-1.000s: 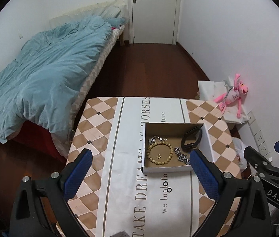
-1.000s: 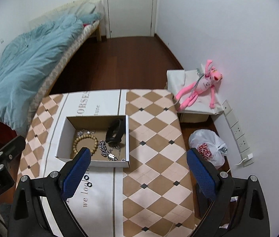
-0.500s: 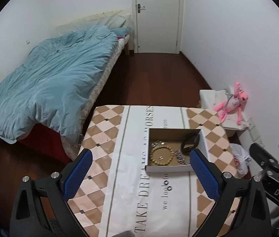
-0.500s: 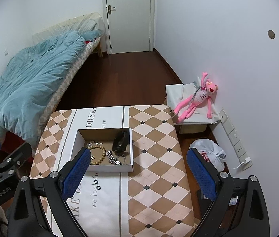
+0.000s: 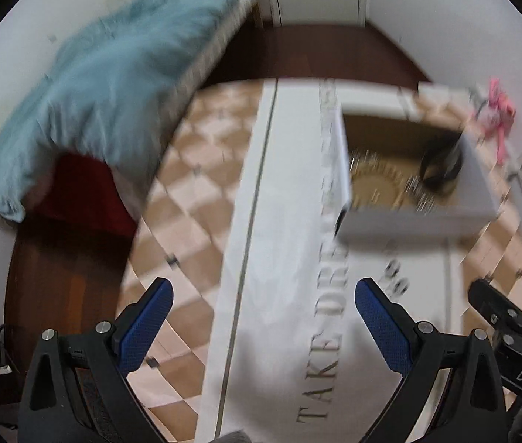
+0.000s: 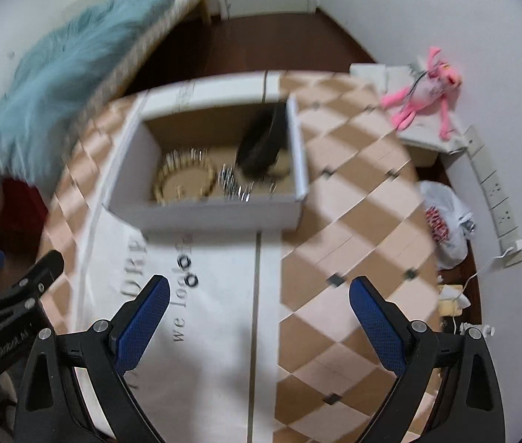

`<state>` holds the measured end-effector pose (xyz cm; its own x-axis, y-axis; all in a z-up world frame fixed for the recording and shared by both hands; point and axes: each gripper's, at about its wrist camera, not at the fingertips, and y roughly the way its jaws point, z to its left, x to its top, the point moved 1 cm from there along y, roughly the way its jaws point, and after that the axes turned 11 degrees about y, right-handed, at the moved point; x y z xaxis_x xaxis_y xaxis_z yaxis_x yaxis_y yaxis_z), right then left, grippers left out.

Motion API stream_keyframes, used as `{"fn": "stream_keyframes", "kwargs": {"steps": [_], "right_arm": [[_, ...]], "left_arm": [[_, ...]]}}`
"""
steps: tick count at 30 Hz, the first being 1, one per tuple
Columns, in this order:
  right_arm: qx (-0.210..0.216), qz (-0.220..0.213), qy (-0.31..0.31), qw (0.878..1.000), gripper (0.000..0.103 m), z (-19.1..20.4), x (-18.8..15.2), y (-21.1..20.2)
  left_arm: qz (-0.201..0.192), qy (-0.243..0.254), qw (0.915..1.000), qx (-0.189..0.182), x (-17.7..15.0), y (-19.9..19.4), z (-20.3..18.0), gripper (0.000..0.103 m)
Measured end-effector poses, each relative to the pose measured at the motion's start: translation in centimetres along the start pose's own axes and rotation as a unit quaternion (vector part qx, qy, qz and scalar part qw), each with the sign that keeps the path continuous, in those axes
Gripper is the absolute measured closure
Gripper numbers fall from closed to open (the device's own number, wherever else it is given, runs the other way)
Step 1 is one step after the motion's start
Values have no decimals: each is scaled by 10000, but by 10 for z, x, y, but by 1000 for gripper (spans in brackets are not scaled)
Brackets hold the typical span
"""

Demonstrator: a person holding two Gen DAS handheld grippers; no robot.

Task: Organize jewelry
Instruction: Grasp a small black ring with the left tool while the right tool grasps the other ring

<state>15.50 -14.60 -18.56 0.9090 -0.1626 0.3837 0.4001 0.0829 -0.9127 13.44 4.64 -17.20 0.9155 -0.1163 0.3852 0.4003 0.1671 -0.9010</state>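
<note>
Inside square cardboard box [image 6: 220,206], round beaded bracelet [image 6: 183,181]

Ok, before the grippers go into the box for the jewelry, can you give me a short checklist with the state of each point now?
1. Left gripper open and empty: ok.
2. Right gripper open and empty: ok.
3. Box open on top, nothing covering it: ok.
4. Jewelry inside the box: ok. The bead bracelet lies flat, the silver chains beside it, and a black band leans near the right wall.
5. Sharp view for aiming: not ok, both wrist views are motion-blurred.
6. Chains free of the bracelet and band: cannot tell, too blurred.
</note>
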Motion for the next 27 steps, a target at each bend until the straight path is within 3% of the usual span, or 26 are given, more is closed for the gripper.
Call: {"fn": "stream_keyframes", "kwargs": {"steps": [2, 4, 6, 13, 17, 20, 27], "right_arm": [[3, 121, -77, 9999, 5, 9, -9, 21], [8, 168, -196, 9997, 14, 19, -14, 37], [-28, 219, -298, 9993, 24, 28, -14, 51], [34, 347, -514, 9981, 37, 50, -20, 76], [-59, 287, -709, 9971, 58, 60, -23, 83], [-103, 163, -849, 9962, 90, 64, -23, 82], [58, 22, -368, 9993, 90, 27, -16, 61]], "left_arm": [[233, 36, 9997, -74, -7, 19, 1, 2], [385, 54, 9992, -85, -13, 31, 3, 2], [459, 90, 9989, -38, -16, 39, 4, 2], [572, 81, 9983, 69, -18, 49, 15, 2], [589, 88, 9982, 97, -18, 53, 20, 2], [586, 93, 9982, 73, -17, 53, 20, 2], [444, 240, 9983, -306, -3, 49, -12, 2]]}}
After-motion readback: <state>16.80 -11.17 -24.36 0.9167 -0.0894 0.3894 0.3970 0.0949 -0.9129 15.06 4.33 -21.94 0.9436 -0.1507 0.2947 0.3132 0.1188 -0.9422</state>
